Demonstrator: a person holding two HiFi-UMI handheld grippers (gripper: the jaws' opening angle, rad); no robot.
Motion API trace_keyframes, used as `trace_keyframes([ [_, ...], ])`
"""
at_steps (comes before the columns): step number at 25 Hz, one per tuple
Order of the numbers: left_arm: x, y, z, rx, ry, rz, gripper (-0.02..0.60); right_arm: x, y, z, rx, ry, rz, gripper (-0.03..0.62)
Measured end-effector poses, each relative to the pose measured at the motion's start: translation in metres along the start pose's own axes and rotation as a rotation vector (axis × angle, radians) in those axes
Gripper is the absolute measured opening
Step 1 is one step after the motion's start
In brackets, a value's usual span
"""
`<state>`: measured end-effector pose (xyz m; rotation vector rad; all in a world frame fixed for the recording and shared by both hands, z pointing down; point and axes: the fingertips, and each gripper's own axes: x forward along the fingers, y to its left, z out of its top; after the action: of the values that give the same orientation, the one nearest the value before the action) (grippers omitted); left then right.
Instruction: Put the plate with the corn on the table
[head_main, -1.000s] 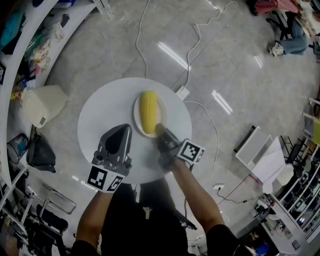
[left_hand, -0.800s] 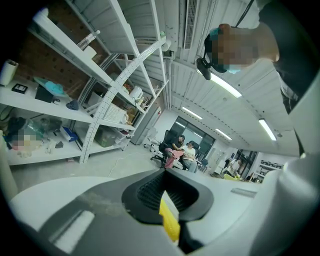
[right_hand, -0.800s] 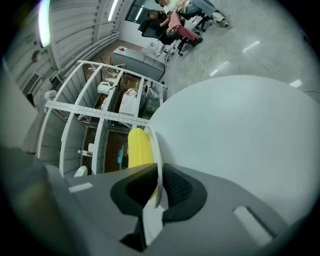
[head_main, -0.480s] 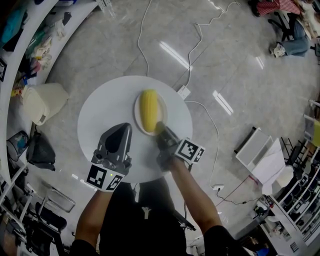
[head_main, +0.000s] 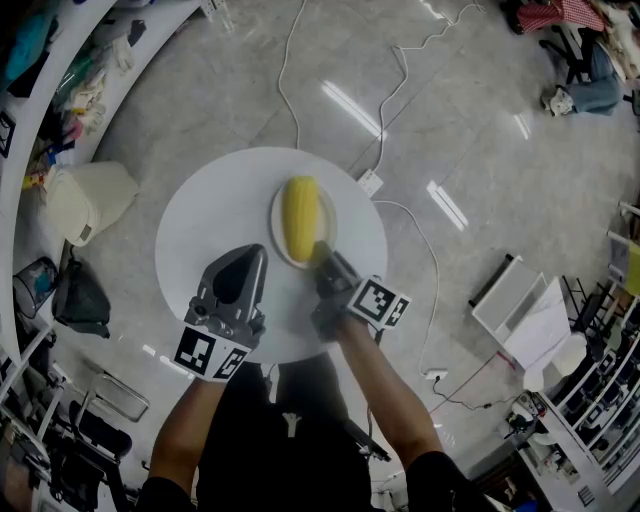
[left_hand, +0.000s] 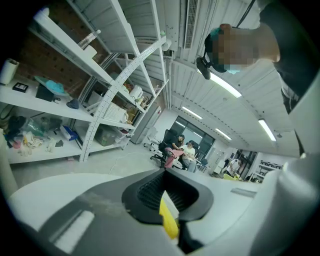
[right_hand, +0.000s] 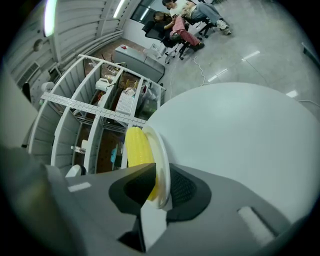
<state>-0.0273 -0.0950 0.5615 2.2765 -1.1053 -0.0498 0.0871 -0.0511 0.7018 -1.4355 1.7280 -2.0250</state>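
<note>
**Plate with corn down on the round table, right jaws loosened at its rim**

Head view: I counted one round white table (head_main: 215, 215), one white plate (head_main: 326, 215), and one corn cob (head_main: 299, 217) lying lengthwise in the plate. The plate sat flat on the far right part of the tabletop, well inside the table's edge all round. There was bare tabletop to its left and on the side nearest me. My two grippers were both over the near half of the table. The left gripper (head_main: 253, 252) was beside the plate and apart from it. The right gripper (head_main: 321, 250) had its tips at the plate's near rim. The floor round the table was open except for white cables (head_main: 285, 80) and a socket block (head_main: 369, 182) just past the far edge.

Left gripper view: the left gripper (left_hand: 165, 172) had its jaw tips together and held nothing. Beyond it I saw only shelving (left_hand: 100, 95) and seated people (left_hand: 182, 150) far off.

Right gripper view: the jaws of the right gripper (right_hand: 162, 175) had just been opening. The rim of the plate (right_hand: 159, 150) stood between them. There was a gap on the corn (right_hand: 136, 147) side, so the pads were not clamping it. The table (right_hand: 240, 140) spread wide and bare to the right of the plate.
</note>
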Motion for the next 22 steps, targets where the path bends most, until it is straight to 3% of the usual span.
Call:
trace_keyframes([
  [22,0.0021,0.0029,-0.0040,-0.007,0.010,0.001,0.006,-0.0055,-0.0013,0.0051,-0.292,0.028,-0.153,0.104],
])
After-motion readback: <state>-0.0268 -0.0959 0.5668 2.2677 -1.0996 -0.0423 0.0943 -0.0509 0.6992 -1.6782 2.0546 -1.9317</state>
